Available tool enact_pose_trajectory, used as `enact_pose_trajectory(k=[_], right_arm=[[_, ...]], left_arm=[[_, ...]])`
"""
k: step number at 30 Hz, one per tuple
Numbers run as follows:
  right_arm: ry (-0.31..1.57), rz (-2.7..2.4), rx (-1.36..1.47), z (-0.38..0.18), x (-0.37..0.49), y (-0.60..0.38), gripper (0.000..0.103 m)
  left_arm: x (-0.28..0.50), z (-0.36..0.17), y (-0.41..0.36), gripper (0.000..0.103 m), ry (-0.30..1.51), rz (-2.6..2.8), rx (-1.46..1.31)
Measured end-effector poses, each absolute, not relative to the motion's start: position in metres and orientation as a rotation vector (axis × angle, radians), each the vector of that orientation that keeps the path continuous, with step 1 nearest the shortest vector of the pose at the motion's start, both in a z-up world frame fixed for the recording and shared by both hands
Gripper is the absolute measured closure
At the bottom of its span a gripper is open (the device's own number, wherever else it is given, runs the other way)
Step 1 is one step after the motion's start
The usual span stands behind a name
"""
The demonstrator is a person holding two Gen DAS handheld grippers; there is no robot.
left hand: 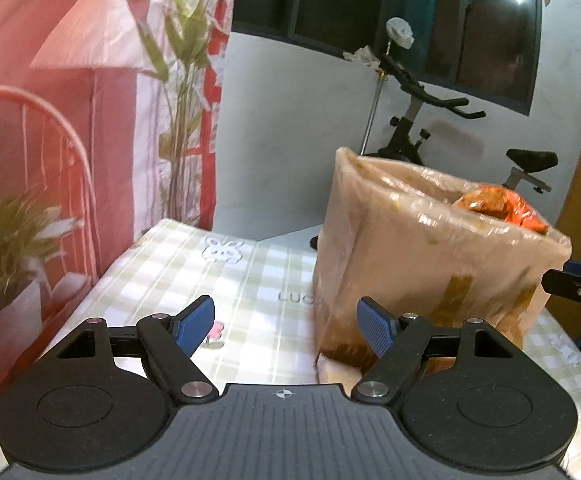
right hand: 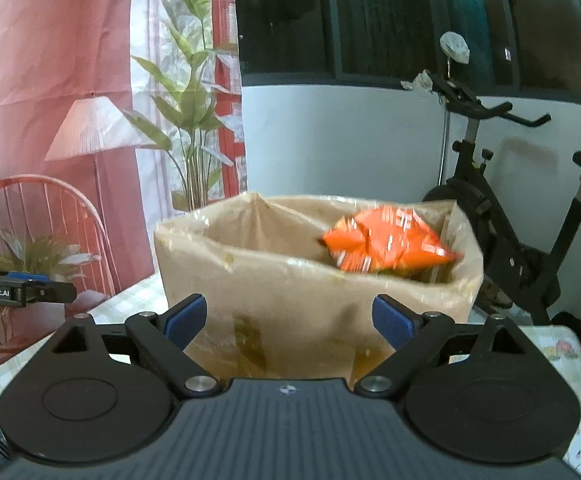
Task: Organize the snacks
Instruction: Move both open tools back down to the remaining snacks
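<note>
One crinkled orange foil snack packet (right hand: 386,242) sits at the mouth of a single tall brown cardboard box wrapped in clear plastic (right hand: 290,300), which stands on the green-checked tablecloth (left hand: 178,272). Two black grippers with blue pads face it: the left gripper (left hand: 286,326) and the right gripper (right hand: 288,318), both spread wide and empty (packet blurred, its print unreadable).

One box (right hand: 290,280) — one snack packet (right hand: 390,244)
</note>
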State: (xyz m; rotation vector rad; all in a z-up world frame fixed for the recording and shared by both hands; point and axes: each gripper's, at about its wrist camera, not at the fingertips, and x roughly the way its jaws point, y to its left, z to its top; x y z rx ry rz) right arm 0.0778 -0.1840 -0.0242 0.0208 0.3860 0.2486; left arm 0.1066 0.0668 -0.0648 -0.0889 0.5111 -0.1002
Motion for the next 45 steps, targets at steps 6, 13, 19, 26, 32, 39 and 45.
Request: enact_pose_trajectory(k=[6, 13, 19, 26, 32, 39, 45], right_arm=[[0.433, 0.239, 0.013, -0.052, 0.072, -0.181, 0.011], [0.485, 0.228, -0.014, -0.079, 0.065, -0.179, 0.011], [0.541, 0.200, 0.002, -0.102, 0.059, -0.186, 0.011], [0.629, 0.162, 0.031, -0.128, 0.054, -0.198, 0.011], [0.674, 0.158, 0.038, -0.141, 0.053, -0.200, 0.011], [0.683, 0.237, 0.014, -0.150, 0.063, -0.188, 0.013], [0.674, 0.316, -0.038, -0.162, 0.090, -0.167, 0.028]], left_arm=[[0.097, -0.087, 0.069, 0.023, 0.554, -0.074, -0.087], [0.092, -0.108, 0.068, 0.023, 0.611, -0.067, -0.087], [0.089, -0.122, 0.065, 0.023, 0.654, -0.068, -0.071], [0.085, -0.134, 0.062, 0.024, 0.689, -0.077, -0.067], [0.084, -0.142, 0.058, 0.024, 0.717, -0.096, -0.070], [0.084, -0.145, 0.057, 0.026, 0.723, -0.102, -0.078], [0.086, -0.146, 0.056, 0.027, 0.728, -0.095, -0.079]])
